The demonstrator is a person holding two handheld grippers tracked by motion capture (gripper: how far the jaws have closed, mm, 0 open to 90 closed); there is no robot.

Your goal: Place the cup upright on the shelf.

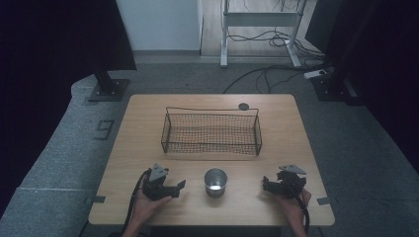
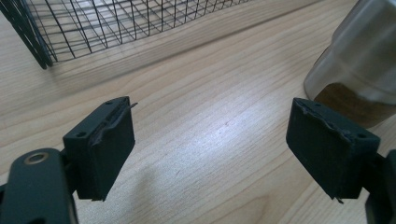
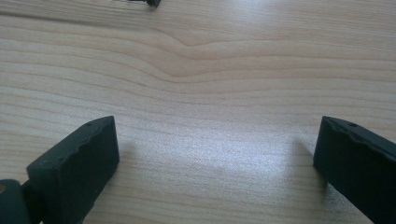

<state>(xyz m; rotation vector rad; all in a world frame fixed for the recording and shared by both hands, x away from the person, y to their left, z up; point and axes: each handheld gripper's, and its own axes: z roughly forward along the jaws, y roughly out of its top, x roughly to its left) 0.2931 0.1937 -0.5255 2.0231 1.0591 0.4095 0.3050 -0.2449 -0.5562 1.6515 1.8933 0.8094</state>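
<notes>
Both grippers, left (image 1: 174, 186) and right (image 1: 267, 183), rest spread and empty at lower frame, flanking the cup (image 1: 215, 182), lower centre. Nothing's grasped yet; next, probably the left closes on the cup, bound for the basket (image 1: 211, 148).

In the left gripper view the metal cup (image 2: 359, 70) runs off the top and right edges — its rim is cut away. The wire basket (image 2: 116, 23) shows just a lower corner there.
</notes>
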